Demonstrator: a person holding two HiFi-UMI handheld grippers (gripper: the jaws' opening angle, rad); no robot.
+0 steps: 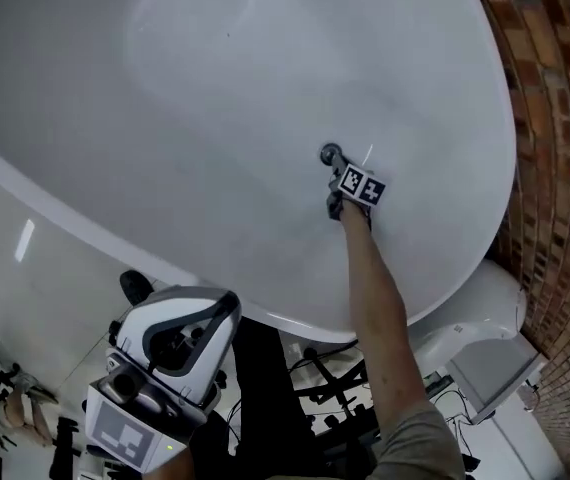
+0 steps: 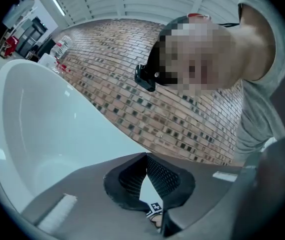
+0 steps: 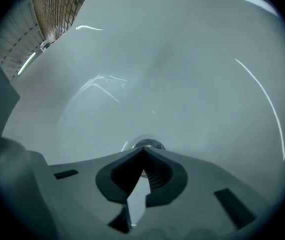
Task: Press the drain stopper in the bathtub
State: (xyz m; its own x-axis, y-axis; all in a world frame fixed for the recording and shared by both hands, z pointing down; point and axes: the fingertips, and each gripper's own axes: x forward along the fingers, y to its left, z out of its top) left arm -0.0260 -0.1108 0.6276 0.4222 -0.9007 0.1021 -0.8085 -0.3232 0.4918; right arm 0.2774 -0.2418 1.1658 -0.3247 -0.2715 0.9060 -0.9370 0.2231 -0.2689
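The round chrome drain stopper (image 1: 330, 153) sits in the floor of the white bathtub (image 1: 165, 118). My right gripper (image 1: 336, 167), with its marker cube, reaches down into the tub at the end of a bare forearm, its tips right at the stopper. In the right gripper view the jaws are shut, tips together (image 3: 143, 153), and the stopper (image 3: 145, 144) shows just beyond them. My left gripper (image 1: 203, 316) hangs outside the tub near its front rim, shut on nothing; its jaw tips (image 2: 146, 156) meet against a view of the tub wall.
A brick wall (image 1: 555, 118) curves round the tub's right side. Below the rim stand a white box-shaped unit (image 1: 485, 358), black cables and stands (image 1: 325, 388). Bottles (image 2: 62, 46) sit at the tub's far end.
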